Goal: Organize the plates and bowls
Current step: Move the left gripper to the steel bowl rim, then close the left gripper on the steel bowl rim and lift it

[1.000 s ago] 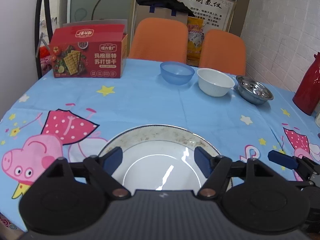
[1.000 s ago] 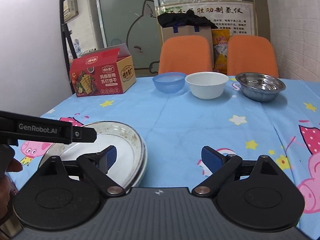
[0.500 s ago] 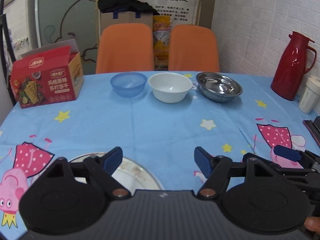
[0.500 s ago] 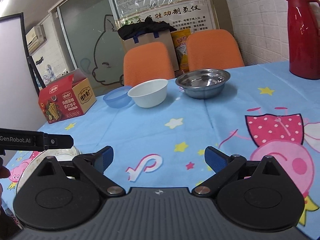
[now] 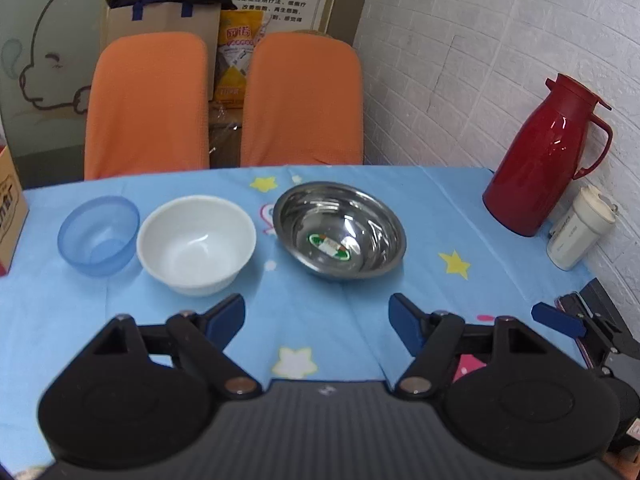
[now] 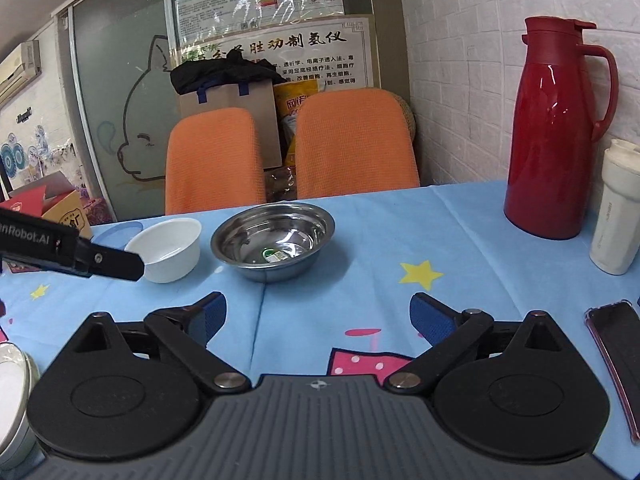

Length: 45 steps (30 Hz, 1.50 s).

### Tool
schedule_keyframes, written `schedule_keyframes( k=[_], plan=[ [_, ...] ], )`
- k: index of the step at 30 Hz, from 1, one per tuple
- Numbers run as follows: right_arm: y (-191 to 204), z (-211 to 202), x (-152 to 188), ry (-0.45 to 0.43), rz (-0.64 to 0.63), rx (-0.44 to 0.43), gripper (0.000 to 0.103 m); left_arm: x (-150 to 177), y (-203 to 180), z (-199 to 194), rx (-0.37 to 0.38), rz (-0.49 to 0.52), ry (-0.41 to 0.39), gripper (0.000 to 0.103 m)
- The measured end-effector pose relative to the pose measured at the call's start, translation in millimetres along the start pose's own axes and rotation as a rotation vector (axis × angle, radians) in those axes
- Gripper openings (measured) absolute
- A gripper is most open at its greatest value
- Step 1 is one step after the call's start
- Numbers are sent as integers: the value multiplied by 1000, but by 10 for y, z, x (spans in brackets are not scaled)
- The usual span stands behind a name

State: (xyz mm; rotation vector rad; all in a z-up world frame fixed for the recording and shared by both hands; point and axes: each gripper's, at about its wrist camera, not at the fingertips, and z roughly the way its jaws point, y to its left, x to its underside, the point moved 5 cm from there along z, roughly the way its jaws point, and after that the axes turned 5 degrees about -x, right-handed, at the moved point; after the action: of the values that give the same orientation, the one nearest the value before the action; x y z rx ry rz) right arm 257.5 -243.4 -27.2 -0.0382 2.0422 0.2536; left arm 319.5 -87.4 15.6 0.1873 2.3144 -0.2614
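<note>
Bowls sat in a row at the far side of the table (image 5: pixel 420 208), all mouth-up: a blue bowl (image 5: pixel 98 234), a white bowl (image 5: pixel 196 242) just beside it, and a steel bowl (image 5: pixel 340 236) a little apart. They went from small to big, so my guess is they were lined up that way to be nested into one stack. Round bowls have no long side; each one opened straight up, so a finger could hook over any rim.

At the near left edge of the right view, a bit of plate (image 6: pixel 12 396) showed, well apart from the bowls.

The left gripper (image 5: pixel 316 318) hung over bare cloth with its fingers wide apart and nothing between them. It pointed at the gap between the white and steel bowls. The right gripper (image 6: pixel 318 314) was wide apart and empty too, aimed past the steel bowl. Both seemed ready to reach for a bowl.
</note>
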Motion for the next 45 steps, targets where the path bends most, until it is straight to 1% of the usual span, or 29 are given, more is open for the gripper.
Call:
schedule_keyframes(
  k=[3,6,8,10,14,18,23,29,33,35,36,37,38,39,40,43,45],
  plan=[
    [-67,172,-65,36,-5,-20,103,-281,-7,210,-3,20,-25,71],
    [-74,363,-168,66,-20,-36,103,-517,23,435,13,38,-47,71],
    [-96,494,-253,76,-12,-49,103,-622,44,608,31,50,-40,71],
    [-114,630,-329,88,-6,-51,103,-705,66,826,59,54,-11,71],
    [-149,1003,-439,127,-12,-31,103,-775,137,1261,93,31,65,71],
    [-185,1356,-441,178,0,-9,103,-814,188,1617,109,29,123,71],
    [-228,1686,-396,235,28,1,103,-793,174,1844,105,53,150,71],
    [-208,1797,-301,269,40,-5,103,-721,58,1939,102,123,153,71],
    [-191,1762,-295,257,28,-6,103,-675,17,1949,82,162,143,66],
    [-178,1744,-318,248,25,-22,103,-651,5,1952,72,183,141,54],
    [-171,1729,-320,245,21,-32,103,-639,-6,1959,59,195,144,45],
    [-160,1721,-322,245,14,-40,88,-630,-25,1965,48,207,143,40],
    [-139,1720,-326,246,3,-45,75,-609,-33,1963,30,216,139,40],
    [-112,1731,-329,248,-8,-52,71,-600,-42,1964,8,224,135,35],
    [-104,1727,-325,248,-11,-52,71,-597,-44,1962,-8,226,134,31],
    [-103,1707,-324,246,-3,-51,71,-616,-31,1925,-1,193,150,31],
    [-109,1655,-346,240,17,-66,71,-648,-28,1856,15,175,154,31]
  ],
)
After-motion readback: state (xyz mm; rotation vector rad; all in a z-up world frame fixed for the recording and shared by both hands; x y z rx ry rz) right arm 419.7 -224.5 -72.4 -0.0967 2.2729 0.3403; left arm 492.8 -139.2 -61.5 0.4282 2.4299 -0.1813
